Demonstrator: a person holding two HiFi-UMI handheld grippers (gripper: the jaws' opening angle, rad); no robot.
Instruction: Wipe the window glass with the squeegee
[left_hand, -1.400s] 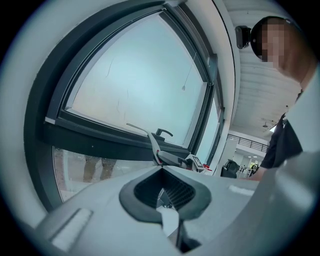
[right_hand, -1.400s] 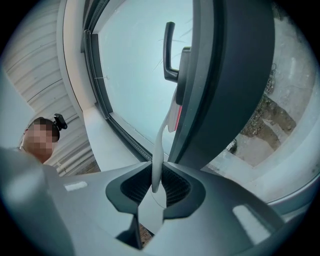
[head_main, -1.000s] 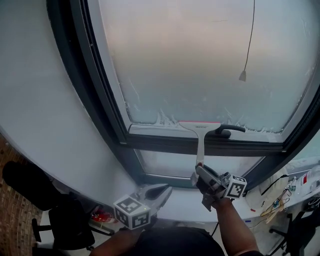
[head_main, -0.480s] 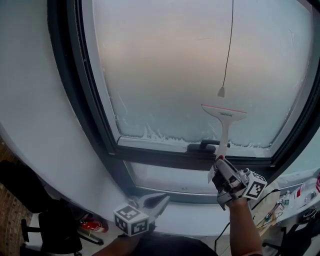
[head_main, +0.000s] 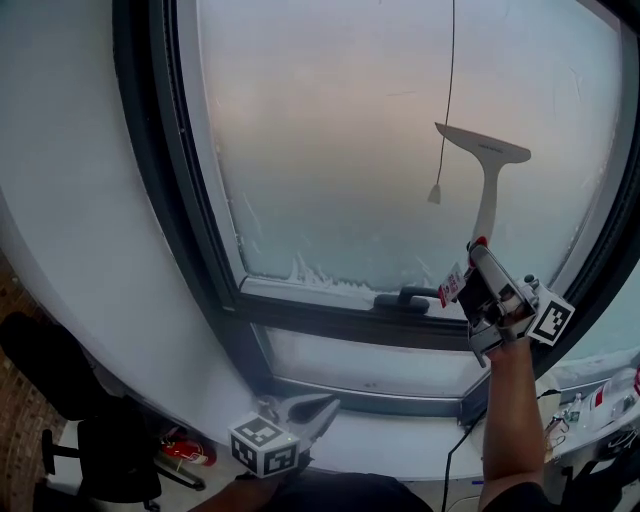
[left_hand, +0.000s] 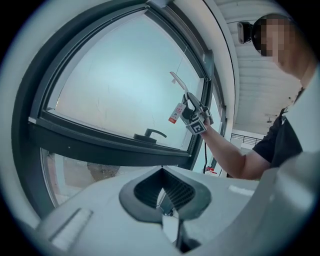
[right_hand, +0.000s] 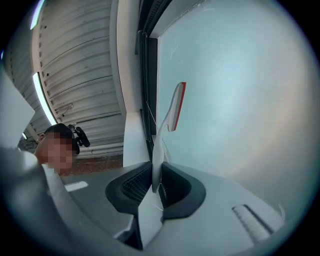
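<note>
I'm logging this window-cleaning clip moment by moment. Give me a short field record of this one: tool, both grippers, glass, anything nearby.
tool: white squeegee, blade uppermost, at the upper right of the window glass; contact not certain
right gripper: raised, shut on the squeegee's handle
left gripper: held low, away from the pane, shut, nothing in it
glass: hazy, with white residue along its lower edge
nearby: window handle on the bottom frame; pull cord hanging left of the blade
</note>
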